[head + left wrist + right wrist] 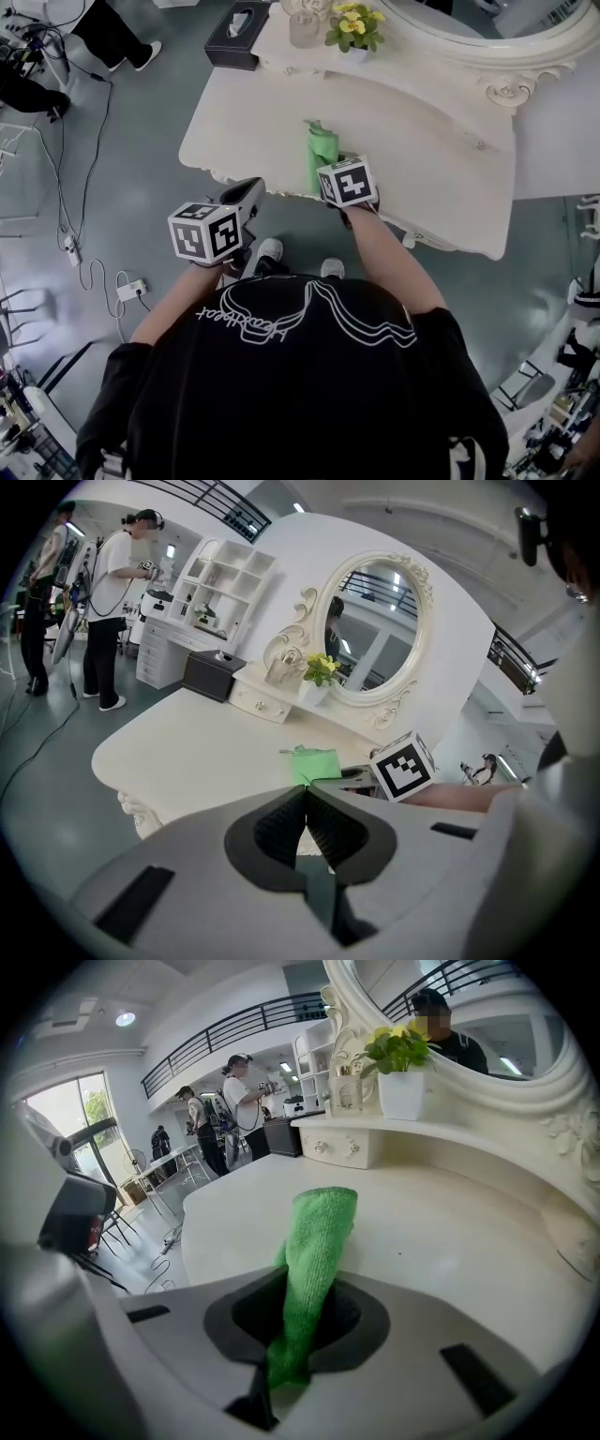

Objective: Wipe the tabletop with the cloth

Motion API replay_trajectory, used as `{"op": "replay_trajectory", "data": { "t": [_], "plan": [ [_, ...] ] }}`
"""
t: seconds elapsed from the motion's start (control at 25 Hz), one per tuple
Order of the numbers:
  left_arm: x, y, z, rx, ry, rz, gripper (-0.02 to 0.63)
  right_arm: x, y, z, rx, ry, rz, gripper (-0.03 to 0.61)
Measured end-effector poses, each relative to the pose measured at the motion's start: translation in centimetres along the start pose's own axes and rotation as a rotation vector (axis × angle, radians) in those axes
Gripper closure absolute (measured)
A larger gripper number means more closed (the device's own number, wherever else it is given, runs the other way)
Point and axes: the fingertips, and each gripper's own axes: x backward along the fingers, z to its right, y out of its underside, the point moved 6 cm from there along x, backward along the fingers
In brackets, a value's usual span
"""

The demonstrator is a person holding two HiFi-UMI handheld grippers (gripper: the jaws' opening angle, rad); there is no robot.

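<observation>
A green cloth (321, 153) hangs over the front edge of the white dressing table (422, 141), and in the right gripper view the green cloth (314, 1251) runs out between the jaws onto the tabletop (450, 1232). My right gripper (330, 178) is shut on the cloth at the table's front edge. My left gripper (246, 195) is held off the table, above the floor to the left of the right one; its jaws are shut with nothing between them. In the left gripper view the cloth (314, 764) and the right gripper's marker cube (405, 765) lie ahead.
A potted yellow flower (354, 28), a glass vessel (304, 25) and a dark tissue box (238, 34) stand on the raised back shelf. An oval mirror (487, 28) rises behind it. Cables (75, 234) and a power strip (131, 289) lie on the floor at left. People stand in the background.
</observation>
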Motion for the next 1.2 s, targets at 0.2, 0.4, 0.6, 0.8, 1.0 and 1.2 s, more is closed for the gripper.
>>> {"op": "replay_trajectory", "data": {
  "t": [0.2, 0.4, 0.6, 0.8, 1.0, 1.2],
  "plan": [
    [-1.3, 0.3, 1.8, -0.010, 0.009, -0.008, 0.609, 1.3, 1.3, 2.0, -0.013, 0.012, 0.007, 0.522],
    [-3.0, 0.7, 4.0, -0.005, 0.025, -0.011, 0.609, 2.9, 2.6, 4.5, -0.025, 0.034, 0.007, 0.522],
    [-4.6, 1.3, 6.2, -0.003, 0.050, -0.018, 0.609, 4.2, 3.9, 6.9, -0.034, 0.044, 0.012, 0.522],
    [-5.6, 1.6, 8.0, -0.006, 0.057, -0.017, 0.609, 5.6, 5.1, 8.7, -0.037, 0.064, 0.009, 0.522],
    [-6.3, 2.2, 9.2, 0.000, 0.060, -0.015, 0.609, 6.6, 6.2, 10.1, -0.038, 0.066, 0.012, 0.522],
    [-7.2, 3.1, 10.9, 0.003, 0.070, -0.018, 0.609, 8.1, 7.5, 11.8, -0.048, 0.079, 0.013, 0.522]
  ]
}}
